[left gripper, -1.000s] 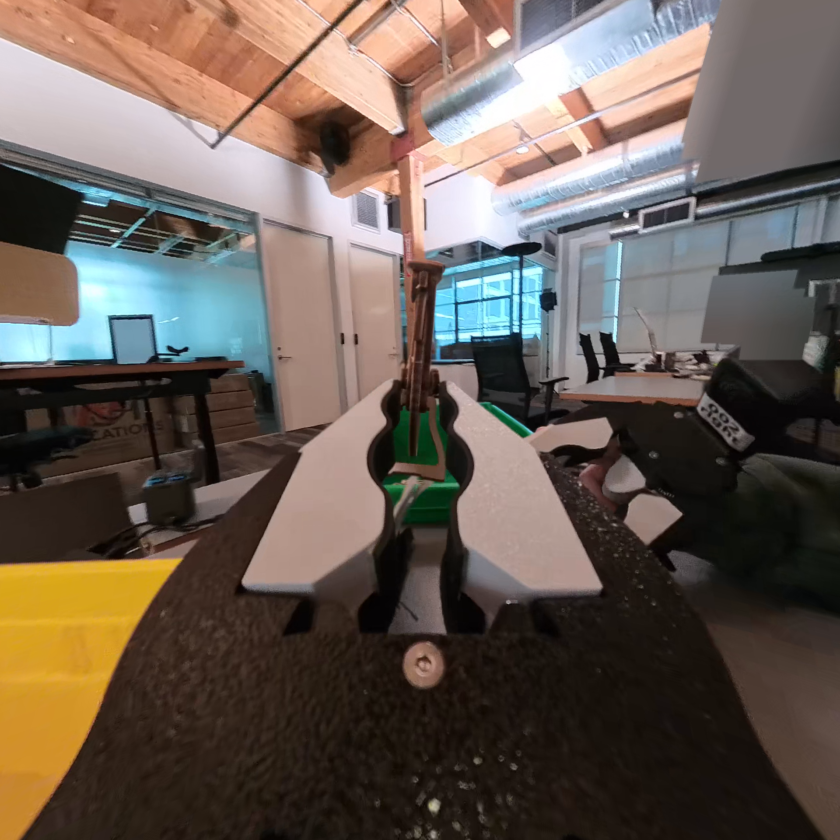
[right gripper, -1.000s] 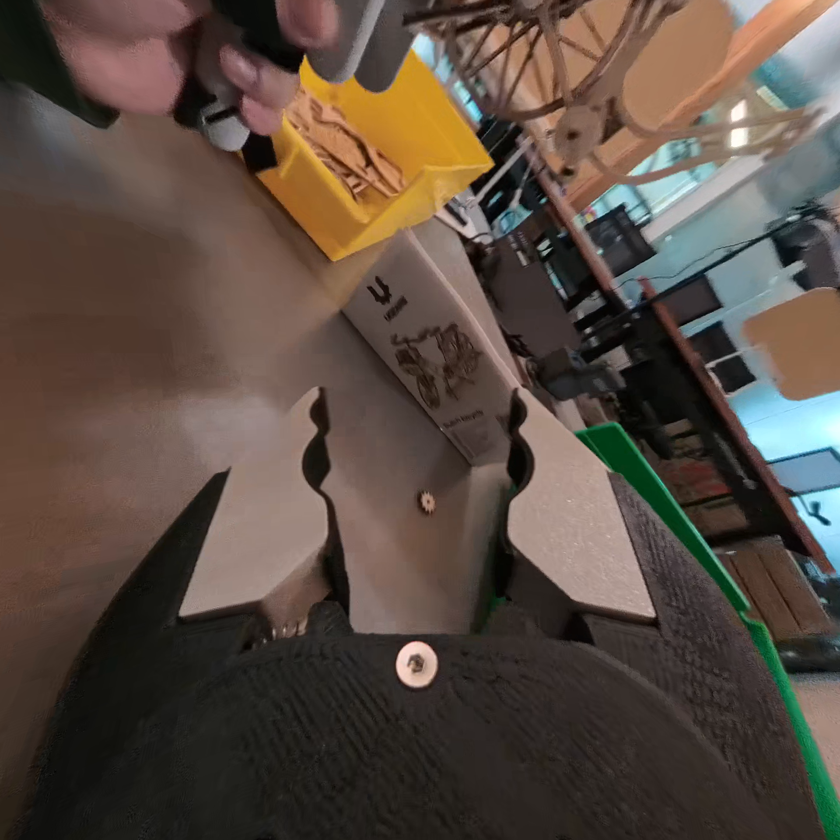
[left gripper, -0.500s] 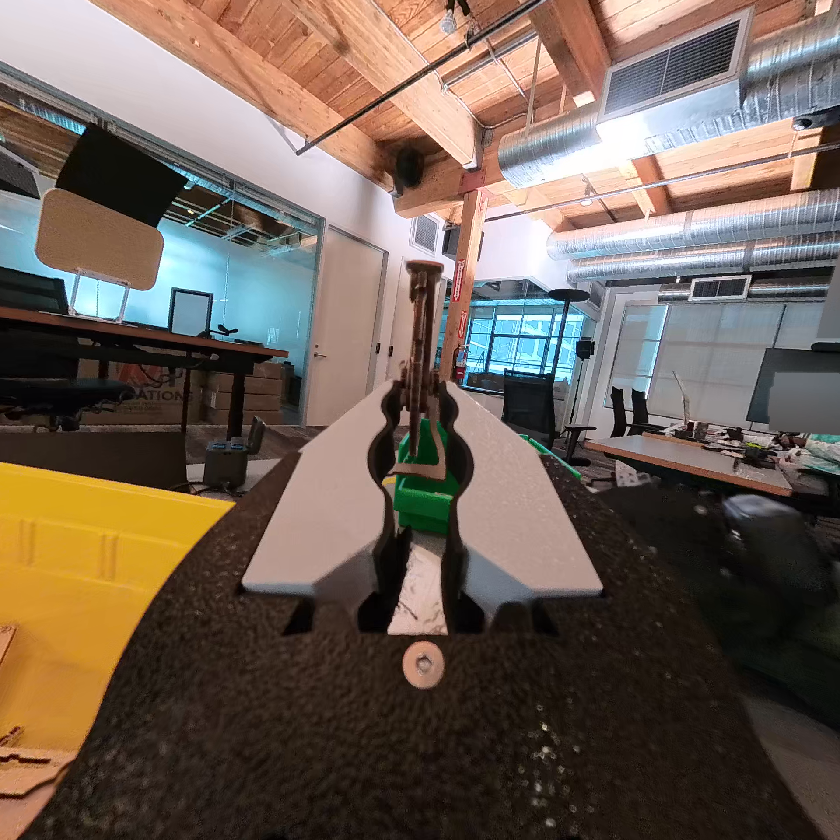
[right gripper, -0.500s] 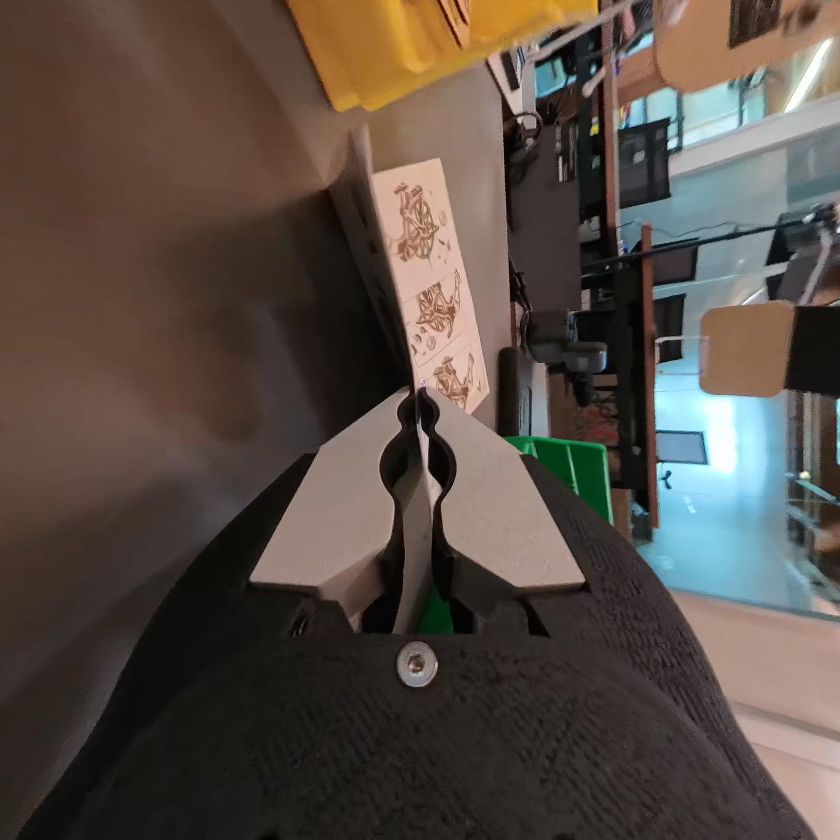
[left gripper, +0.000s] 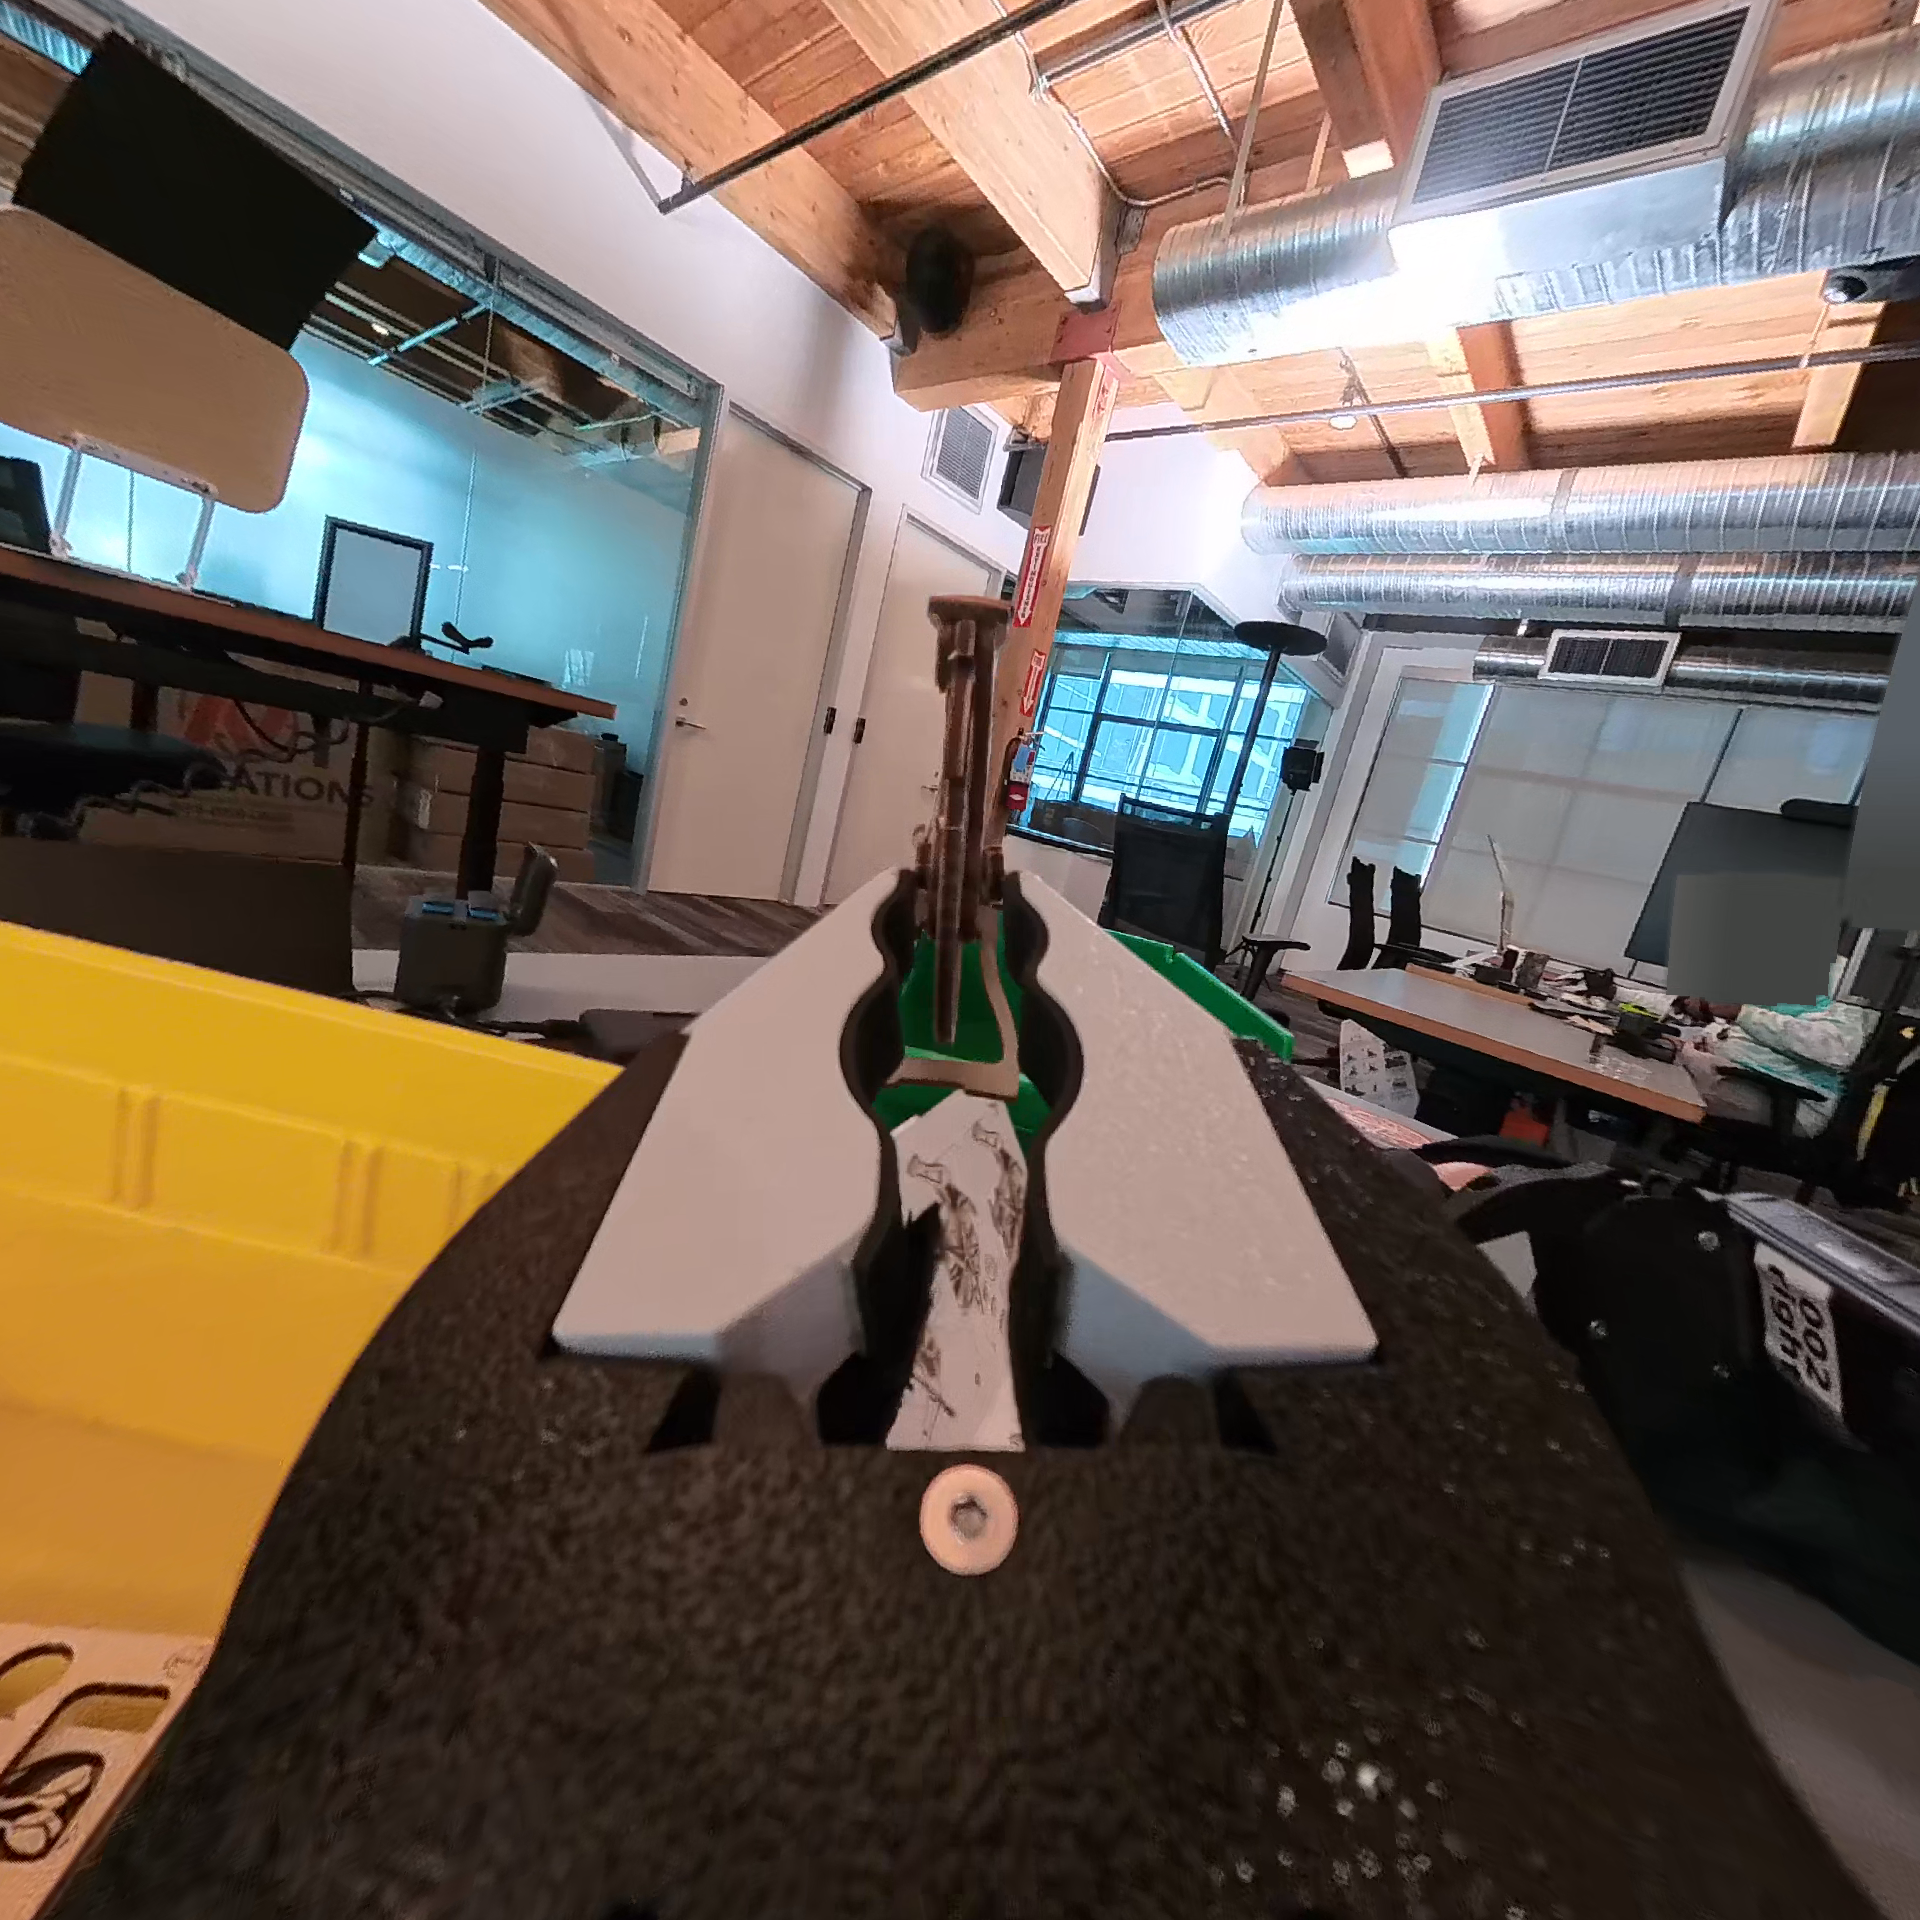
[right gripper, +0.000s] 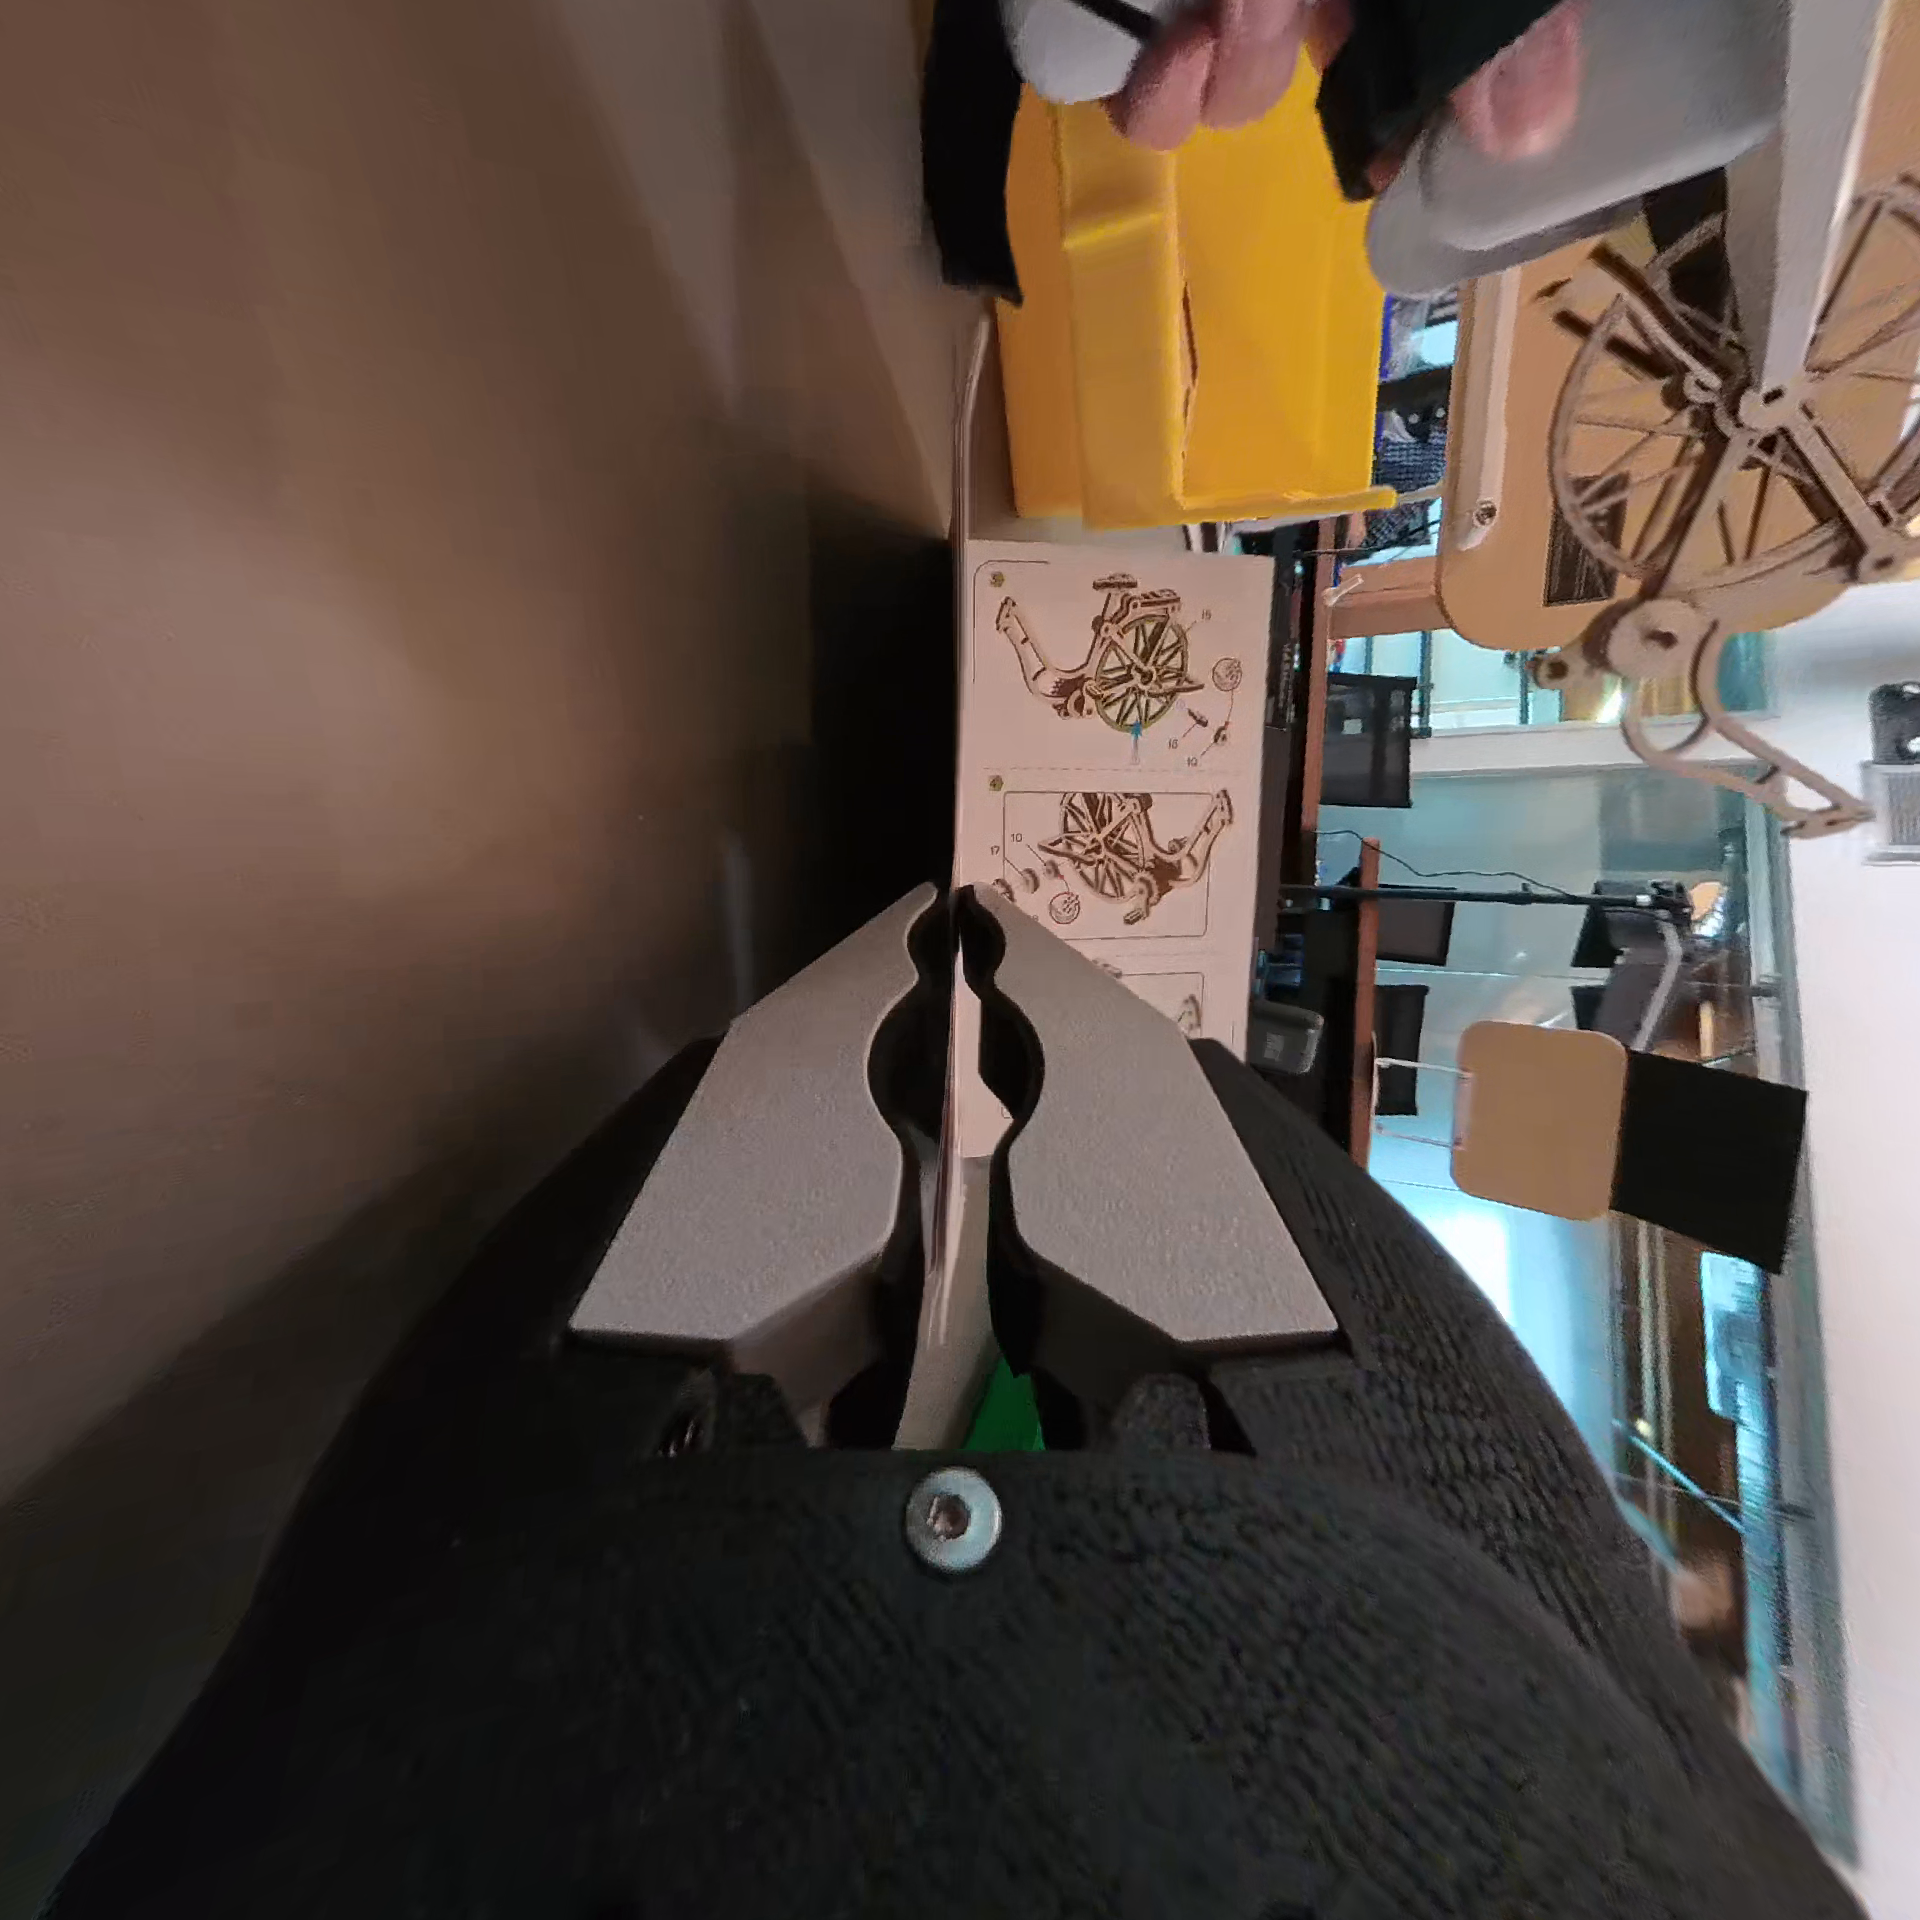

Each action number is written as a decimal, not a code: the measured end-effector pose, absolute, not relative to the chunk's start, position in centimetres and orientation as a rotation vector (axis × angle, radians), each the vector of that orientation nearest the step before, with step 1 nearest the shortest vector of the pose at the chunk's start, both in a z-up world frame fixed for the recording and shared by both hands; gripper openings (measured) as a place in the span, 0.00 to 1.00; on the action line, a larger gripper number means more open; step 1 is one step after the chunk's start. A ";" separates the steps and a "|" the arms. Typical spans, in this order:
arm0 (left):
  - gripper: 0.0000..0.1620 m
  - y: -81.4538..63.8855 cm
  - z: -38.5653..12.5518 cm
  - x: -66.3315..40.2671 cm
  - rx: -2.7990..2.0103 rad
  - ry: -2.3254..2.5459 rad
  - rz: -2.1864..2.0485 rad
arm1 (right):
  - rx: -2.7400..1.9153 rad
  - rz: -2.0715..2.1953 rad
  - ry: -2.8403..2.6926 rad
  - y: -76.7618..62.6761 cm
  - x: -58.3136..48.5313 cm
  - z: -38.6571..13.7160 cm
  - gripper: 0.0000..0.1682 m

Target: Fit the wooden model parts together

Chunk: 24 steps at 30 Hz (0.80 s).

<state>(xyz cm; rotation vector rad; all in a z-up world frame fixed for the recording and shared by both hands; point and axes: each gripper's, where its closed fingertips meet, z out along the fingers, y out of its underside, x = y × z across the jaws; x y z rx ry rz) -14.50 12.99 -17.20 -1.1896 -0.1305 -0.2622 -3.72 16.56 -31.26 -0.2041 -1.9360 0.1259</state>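
My left gripper (left gripper: 958, 894) is shut on a partly built wooden bicycle model (left gripper: 961, 748), seen edge-on and standing up from the fingertips. In the right wrist view the model (right gripper: 1704, 416) shows side-on at the upper right, with its spoked wheel, under the left gripper's grey finger (right gripper: 1558, 197) and a person's hand (right gripper: 1216, 83). My right gripper (right gripper: 956, 909) is shut on the edge of a white instruction sheet (right gripper: 1112, 727) with bicycle drawings and holds it edge-on. The sheet also shows between the left fingers (left gripper: 966, 1247). The right gripper's body (left gripper: 1714, 1351) sits low at the right.
A yellow bin (left gripper: 208, 1143) is close on the left with a cut wooden sheet (left gripper: 62, 1756) in it; it also shows in the right wrist view (right gripper: 1195, 312). A green bin (left gripper: 1195, 987) stands behind. The brown-grey tabletop (right gripper: 416, 727) fills the left. Desks and chairs stand far behind.
My right gripper was open over the table and a small gear; it has shut on the instruction sheet and rolled on its side. My left gripper shifted towards the yellow bin with the model.
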 end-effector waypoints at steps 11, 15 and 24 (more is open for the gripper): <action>0.08 13.2 -17.5 -14.6 -1.201 -0.141 -0.281 | -0.228 0.143 -1.924 16.8 -3.8 -31.0 0.00; 0.08 13.3 -17.6 -14.5 -1.204 -0.142 -0.287 | -0.232 0.146 -1.924 16.8 -3.8 -31.1 0.00; 0.08 13.3 -17.7 -14.5 -1.205 -0.147 -0.294 | -0.238 0.136 -1.919 17.0 -3.9 -31.1 0.01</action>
